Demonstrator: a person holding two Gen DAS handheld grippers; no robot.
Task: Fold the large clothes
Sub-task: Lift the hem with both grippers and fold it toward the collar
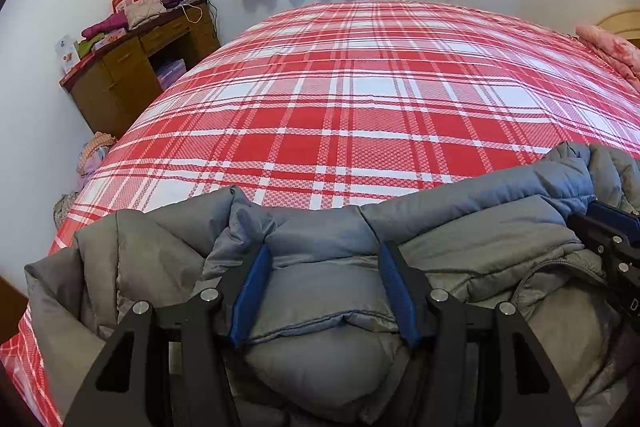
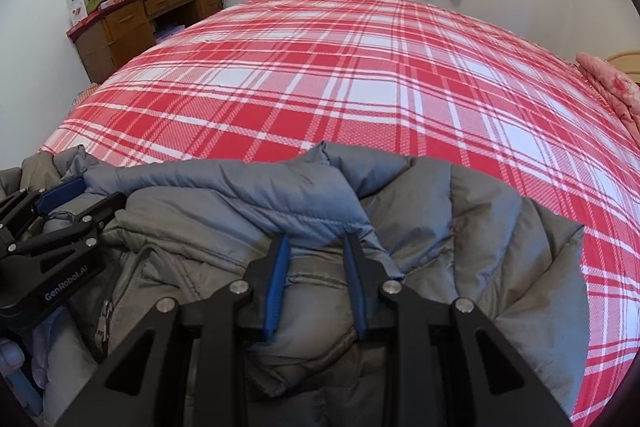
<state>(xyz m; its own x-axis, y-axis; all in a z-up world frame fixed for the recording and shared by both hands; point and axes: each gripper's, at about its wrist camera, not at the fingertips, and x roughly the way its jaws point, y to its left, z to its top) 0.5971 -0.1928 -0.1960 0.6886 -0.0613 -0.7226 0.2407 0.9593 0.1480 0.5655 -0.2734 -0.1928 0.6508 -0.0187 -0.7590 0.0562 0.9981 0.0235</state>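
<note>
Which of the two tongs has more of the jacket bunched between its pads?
The left tongs: a wide puffy panel of the grey jacket fills them; the right tongs pinch a narrower fold.

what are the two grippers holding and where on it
Both hold the grey puffer jacket: the left gripper and the right gripper each pinch a padded fold along its upper edge.

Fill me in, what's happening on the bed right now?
A person is working a grey puffer jacket at the near edge of the red plaid bed with two handheld grippers. The left gripper has a thick fold of the jacket between its pads. The right gripper pinches a narrower fold near the bluish lining. The jacket is bunched and unfolded, zipper showing. The rest of the bed is bare.
</note>
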